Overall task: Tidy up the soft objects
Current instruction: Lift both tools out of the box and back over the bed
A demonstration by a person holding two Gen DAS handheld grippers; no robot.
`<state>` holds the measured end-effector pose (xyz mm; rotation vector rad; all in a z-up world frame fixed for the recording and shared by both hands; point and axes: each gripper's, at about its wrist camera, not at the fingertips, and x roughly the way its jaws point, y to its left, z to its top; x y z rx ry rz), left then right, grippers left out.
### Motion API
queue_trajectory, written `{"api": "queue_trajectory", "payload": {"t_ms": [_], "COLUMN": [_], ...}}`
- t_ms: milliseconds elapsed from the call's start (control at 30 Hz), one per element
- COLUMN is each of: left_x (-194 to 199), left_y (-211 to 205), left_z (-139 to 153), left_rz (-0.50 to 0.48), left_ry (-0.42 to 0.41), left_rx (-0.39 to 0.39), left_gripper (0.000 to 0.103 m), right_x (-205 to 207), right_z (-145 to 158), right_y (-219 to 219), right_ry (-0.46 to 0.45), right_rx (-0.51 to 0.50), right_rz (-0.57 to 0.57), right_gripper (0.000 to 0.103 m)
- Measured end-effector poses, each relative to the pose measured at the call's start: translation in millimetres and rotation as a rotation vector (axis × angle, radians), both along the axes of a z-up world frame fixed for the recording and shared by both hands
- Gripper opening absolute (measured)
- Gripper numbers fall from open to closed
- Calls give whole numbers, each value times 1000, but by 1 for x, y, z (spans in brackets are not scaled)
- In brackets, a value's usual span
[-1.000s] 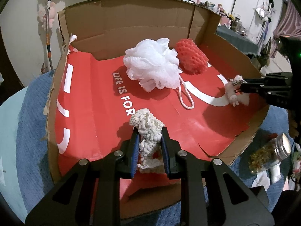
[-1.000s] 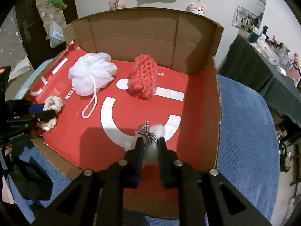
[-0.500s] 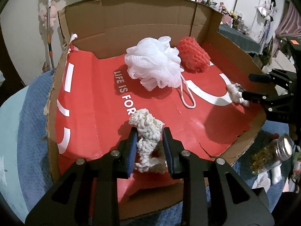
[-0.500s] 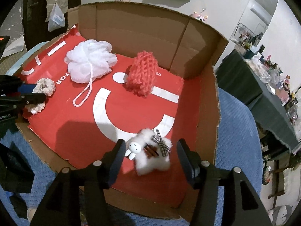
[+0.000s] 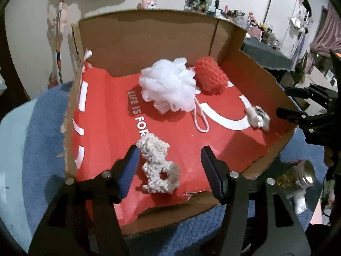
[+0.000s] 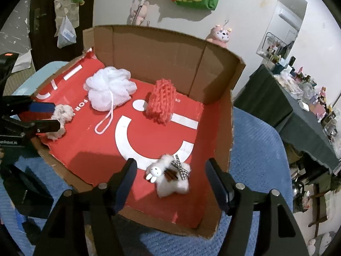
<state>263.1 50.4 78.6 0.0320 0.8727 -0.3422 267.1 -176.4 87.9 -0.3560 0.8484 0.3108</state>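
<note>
Cream crochet scrunchie point(image 5: 158, 164) lies on red box floor, front-left corner, between spread fingers of left gripper point(image 5: 170, 160), released. White plush bunny point(image 6: 170, 176) lies front-right, between spread fingers of right gripper point(image 6: 170, 178), also released. White bath pouf point(image 5: 169, 85) and red knit sponge point(image 5: 210, 79) near back wall of cardboard box point(image 5: 149, 34).

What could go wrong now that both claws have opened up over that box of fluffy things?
The left gripper is open, but the cream scrunchie lies between its fingers near the box's torn front edge; pulling back carelessly might snag it and drag it out.

The right gripper likewise straddles the small white plush, so a finger could catch its bow.

The white loofah's cord loop trails across the red floor and may hook a finger passing over it.
</note>
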Motion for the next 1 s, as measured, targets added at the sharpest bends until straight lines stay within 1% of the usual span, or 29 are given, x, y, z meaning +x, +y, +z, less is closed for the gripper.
{"api": "queue_trajectory", "payload": {"t_ms": [67, 200, 267, 400, 467, 600, 767, 900, 1000], "left_x": [-6, -23, -32, -58, -72, -104, -144, -172, -192], "left_y": [-1, -3, -4, -7, -10, -15, -24, -30, -30], "left_z": [9, 28, 37, 58, 67, 83, 97, 102, 103], "left_rz": [3, 9, 9, 12, 15, 24, 34, 52, 77], "left_ry": [-18, -71, -100, -174, -215, -300, -394, -451, -477], "left_rx": [-12, -35, -42, -55, -48, -53, -48, -33, -47], "left_gripper": [60, 68, 71, 76, 79, 85, 88, 89, 90], "right_x": [-5, -20, -28, -48, -62, -91, -135, -170, -188], "right_z": [6, 22, 30, 47, 57, 73, 88, 94, 94], "right_y": [-2, -7, -9, -12, -13, -14, -9, -5, -5], "right_ry": [-17, -53, -73, -121, -150, -212, -303, -366, -394], "right_rx": [10, 45, 60, 87, 106, 138, 173, 184, 196], "right_rz": [-3, -4, -5, -4, -1, 3, 11, 12, 4], "right_gripper": [73, 78, 85, 90, 98, 103, 103, 103, 103]}}
